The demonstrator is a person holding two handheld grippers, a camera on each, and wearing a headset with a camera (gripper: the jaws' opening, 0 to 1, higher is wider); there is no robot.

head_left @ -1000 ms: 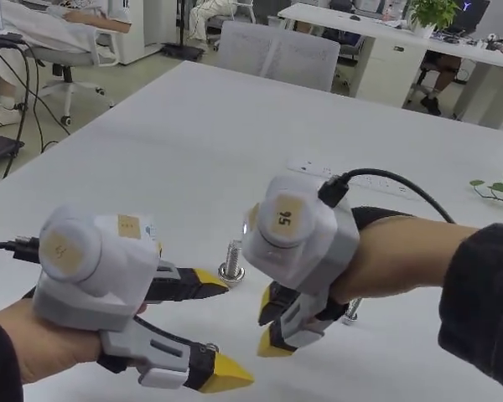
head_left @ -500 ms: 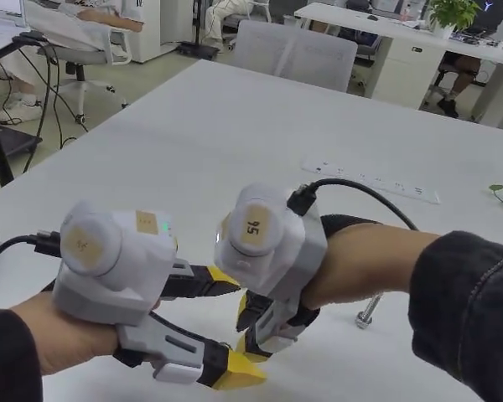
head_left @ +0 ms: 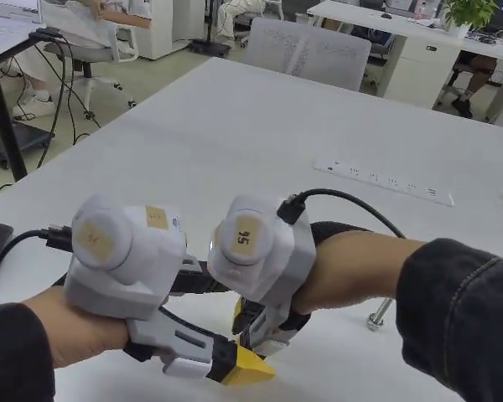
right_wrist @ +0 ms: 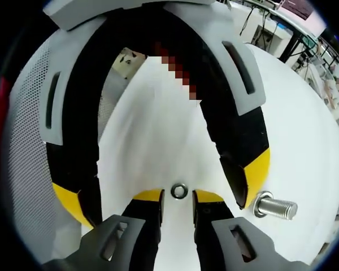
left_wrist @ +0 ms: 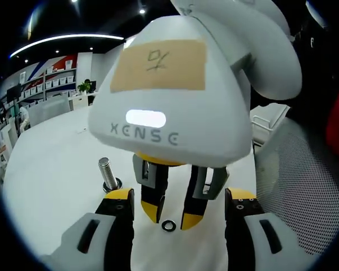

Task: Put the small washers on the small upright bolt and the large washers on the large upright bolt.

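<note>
Washer placement decides my next move. The small silver metal ring washer (right_wrist: 179, 191) lies flat on the white desk (head_left: 235, 142), hole upward. It sits squarely between the yellow-tipped black fingers (right_wrist: 149, 199) of the right gripper (left_wrist: 172, 214), a touch ahead of their tips. Those fingers stand narrow, with a sliver of desk showing on each side of the washer, so I judge they are not pinching it yet. The left gripper (left_wrist: 179, 197) is spread wide and holds nothing, its two fingers flanking the right gripper's from outside (it is close by, but the right is plainly the one placed for the pick). The thick threaded silver bolt (left_wrist: 105, 171) stands upright just beside the pair, on the outer side of one left finger and near the washer. In the head view a thinner silver bolt (head_left: 376, 315) stands well apart, past the person's right forearm. I cannot tell from the washer alone which bolt it belongs on. My guess at the step: close on the rim, lift, then bring the hole down over a shaft from above, keeping the ring level.
</note>
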